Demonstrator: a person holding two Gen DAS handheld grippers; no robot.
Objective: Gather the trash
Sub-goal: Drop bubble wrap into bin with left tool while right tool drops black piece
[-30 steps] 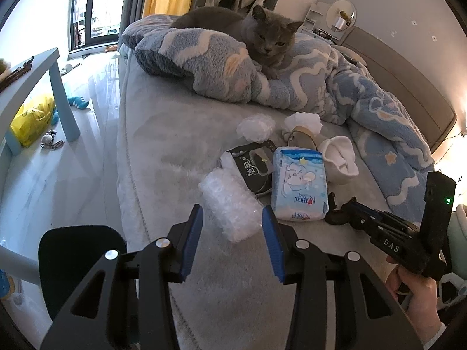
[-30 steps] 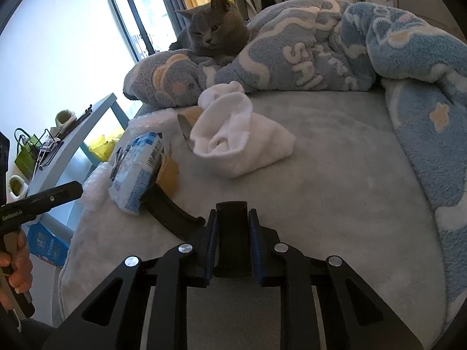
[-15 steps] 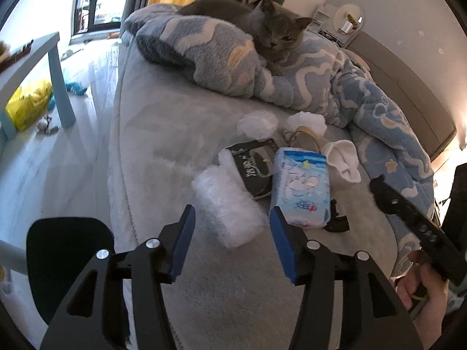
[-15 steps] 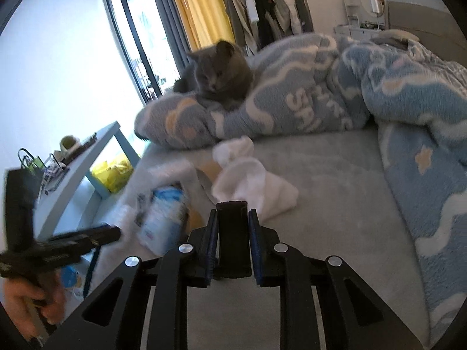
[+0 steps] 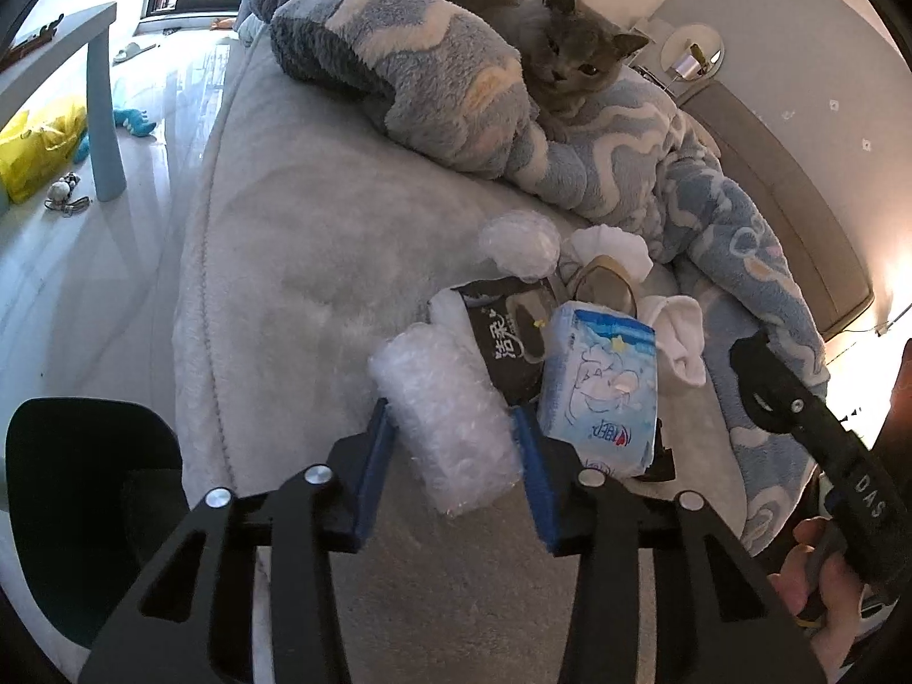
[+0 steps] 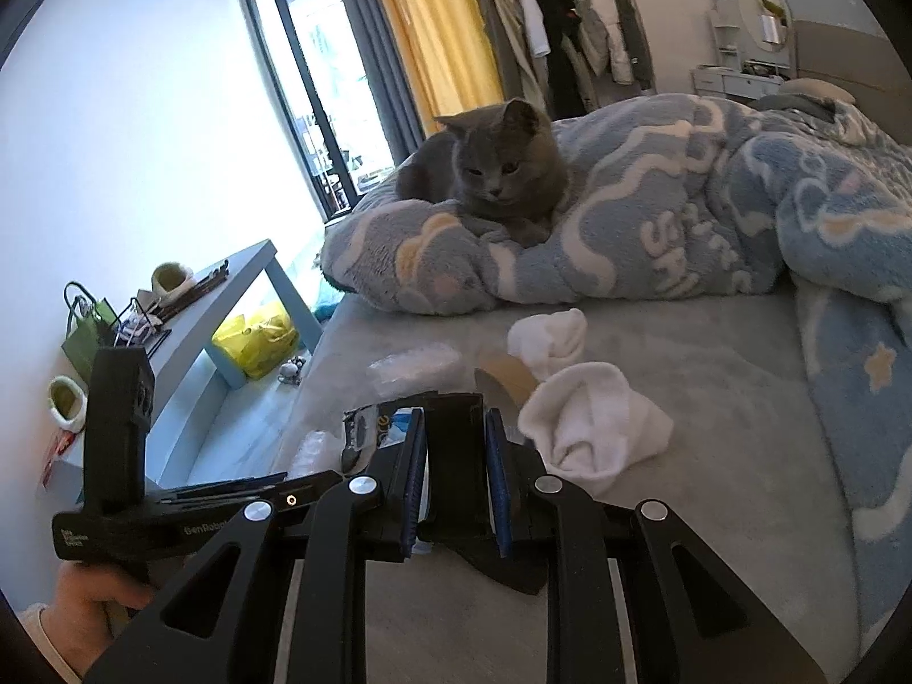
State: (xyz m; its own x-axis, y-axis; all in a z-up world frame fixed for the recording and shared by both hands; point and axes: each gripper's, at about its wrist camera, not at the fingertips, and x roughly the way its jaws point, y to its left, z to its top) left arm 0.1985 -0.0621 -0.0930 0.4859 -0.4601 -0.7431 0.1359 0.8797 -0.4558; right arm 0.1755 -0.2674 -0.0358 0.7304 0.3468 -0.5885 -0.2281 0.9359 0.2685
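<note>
A roll of clear bubble wrap (image 5: 450, 422) lies on the grey bed cover (image 5: 319, 262). My left gripper (image 5: 453, 444) straddles the roll; its jaws are closing and both blue pads (image 5: 379, 456) touch the roll's sides. Behind the roll lie a blue tissue pack (image 5: 598, 393), a black packet (image 5: 504, 342), a cardboard tape core (image 5: 601, 285), white socks (image 5: 678, 336) and a second wad of bubble wrap (image 5: 518, 242). My right gripper (image 6: 455, 433) hangs above the bed, shut on a flat black piece (image 6: 456, 456).
A grey cat (image 6: 496, 171) rests on the blue fleece blanket (image 6: 712, 216) at the far side. Left of the bed stand a black chair (image 5: 74, 484) and a light blue side table (image 6: 239, 285) with a yellow bag (image 6: 256, 342) under it.
My left gripper moved forward and down onto the bubble wrap roll; its jaws widened, then closed in on the roll. My right gripper rose from the bed, still shut on the black piece.
</note>
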